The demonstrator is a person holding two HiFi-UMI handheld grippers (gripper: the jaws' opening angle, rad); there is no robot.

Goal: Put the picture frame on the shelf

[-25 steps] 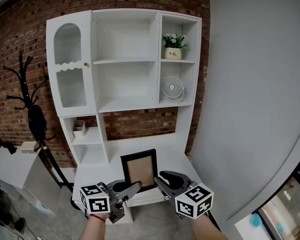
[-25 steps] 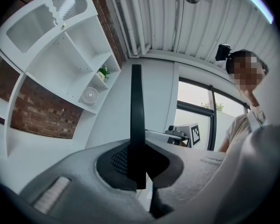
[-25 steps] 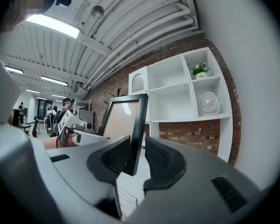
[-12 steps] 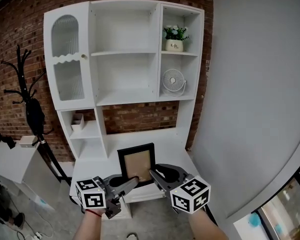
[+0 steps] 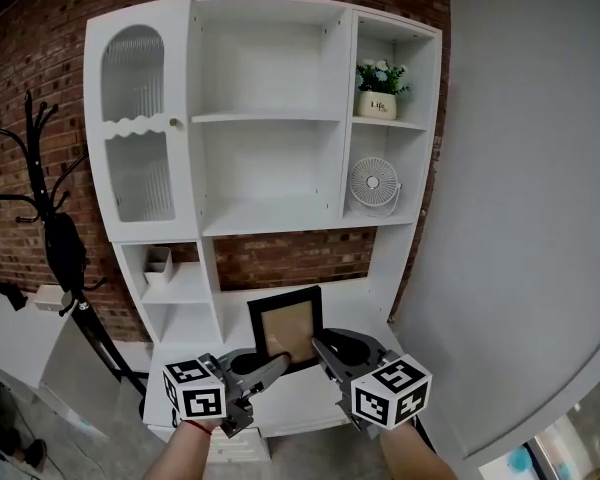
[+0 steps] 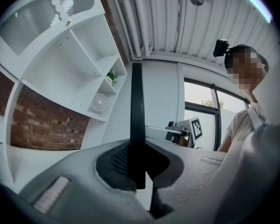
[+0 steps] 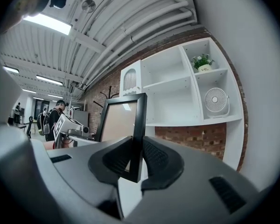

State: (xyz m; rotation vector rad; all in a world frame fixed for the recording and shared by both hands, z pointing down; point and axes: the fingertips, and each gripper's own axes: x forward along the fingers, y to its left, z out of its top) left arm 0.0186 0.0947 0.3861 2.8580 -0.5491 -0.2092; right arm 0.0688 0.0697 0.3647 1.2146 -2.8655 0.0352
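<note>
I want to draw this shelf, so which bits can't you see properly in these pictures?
- Head view: the picture frame's bottom edge is hidden behind the left gripper and right gripper.
- Head view: the print on the plant pot is too small to read.
- Head view: the ribbed glass door blurs whatever is inside.
- Left gripper view: the picture frame shows edge-on, so its front is hidden.

Red brick wall (image 5: 40, 58) upper left; black coat rack (image 5: 48, 218) left edge; grey wall (image 5: 520, 168) right; white shelf unit (image 5: 270, 218) centre; strip light (image 7: 46, 23) lit overhead.
</note>
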